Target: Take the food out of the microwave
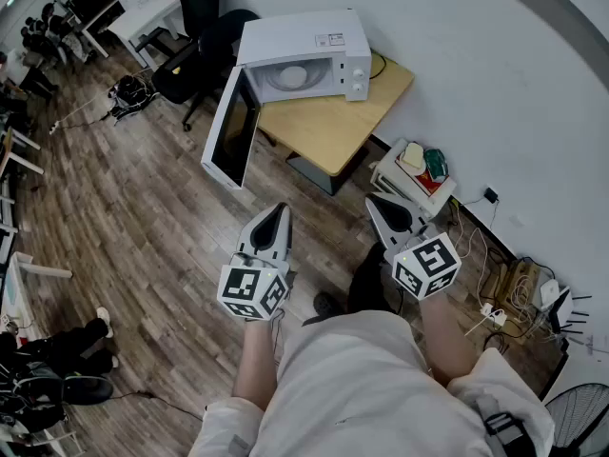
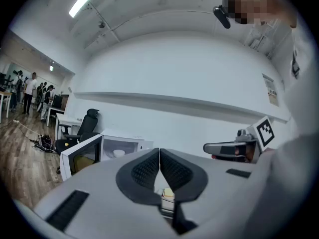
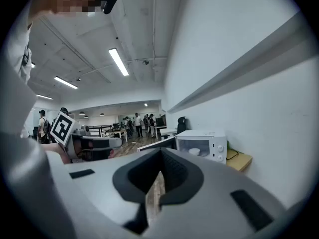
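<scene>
Wood surface [image 1: 333,131] holds the microwave [image 1: 314,41], door [image 1: 233,127] open. A white bowl [image 2: 118,153] sits inside; what is in it is too tiny to see. Left tool [image 1: 276,215] and right tool [image 1: 379,206] are pressed together, empty, far back.

The room is lit evenly by ceiling light strips [image 3: 118,61]; only soft shadows are cast. Both gripper views are bent by fisheye distortion and darkened at the corners, and the left gripper [image 2: 159,150] and right gripper [image 3: 160,150] are rendered soft up close
</scene>
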A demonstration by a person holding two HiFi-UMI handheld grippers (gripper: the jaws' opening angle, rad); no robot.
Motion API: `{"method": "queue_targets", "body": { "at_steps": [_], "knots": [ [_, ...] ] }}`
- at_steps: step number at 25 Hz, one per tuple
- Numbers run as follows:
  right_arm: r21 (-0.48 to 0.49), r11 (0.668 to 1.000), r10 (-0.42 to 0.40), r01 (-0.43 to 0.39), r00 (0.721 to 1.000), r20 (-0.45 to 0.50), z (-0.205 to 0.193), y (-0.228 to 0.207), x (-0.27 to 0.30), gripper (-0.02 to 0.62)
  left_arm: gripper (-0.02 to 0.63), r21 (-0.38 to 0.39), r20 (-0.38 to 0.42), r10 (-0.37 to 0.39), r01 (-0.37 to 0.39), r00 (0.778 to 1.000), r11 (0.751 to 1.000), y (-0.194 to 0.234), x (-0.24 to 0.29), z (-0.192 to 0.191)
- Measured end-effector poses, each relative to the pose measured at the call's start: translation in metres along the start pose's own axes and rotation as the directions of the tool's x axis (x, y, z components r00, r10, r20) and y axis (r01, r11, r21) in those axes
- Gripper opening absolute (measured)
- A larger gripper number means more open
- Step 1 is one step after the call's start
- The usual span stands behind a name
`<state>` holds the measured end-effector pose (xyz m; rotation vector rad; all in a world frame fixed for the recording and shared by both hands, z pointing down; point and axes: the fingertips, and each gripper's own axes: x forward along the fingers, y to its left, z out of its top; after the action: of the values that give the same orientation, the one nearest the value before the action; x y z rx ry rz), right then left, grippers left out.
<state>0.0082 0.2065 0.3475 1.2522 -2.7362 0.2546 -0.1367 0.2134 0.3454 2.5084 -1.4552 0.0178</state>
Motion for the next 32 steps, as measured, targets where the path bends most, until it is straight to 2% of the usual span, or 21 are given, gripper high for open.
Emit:
{"method": "queue_targets", "body": {
  "at_steps": [10,20,28,32],
  "knots": [
    [-0.014,1.0,0.008,-0.009,1.0,-0.021,-0.003,0.013,0.002,-0.003,0.008,0.007,-0.007,-0.013,0.013,1.0,1.0,-0.003,-0.008,-0.002],
    [-0.028,1.0,-0.014,0.013,0.999,-0.048,-0.015,0.003,0.013,-0.002,0.009,-0.015,-0.024,-0.02,0.02,1.0,1.0,-0.001,0.008,-0.012],
    [-0.026,1.0,-0.013,0.011,0.997,-0.072,-0.015,-0.025,0.036,-0.002,0.011,-0.026,-0.052,-0.018,0.016,0.999,1.0,0.009,0.041,-0.017],
    [-0.02,1.0,-0.009,0.008,0.997,-0.073,-0.01,-0.046,0.057,0.037,0.014,-0.017,-0.064,-0.011,0.01,0.998,1.0,0.02,0.063,-0.013]
  ]
}}
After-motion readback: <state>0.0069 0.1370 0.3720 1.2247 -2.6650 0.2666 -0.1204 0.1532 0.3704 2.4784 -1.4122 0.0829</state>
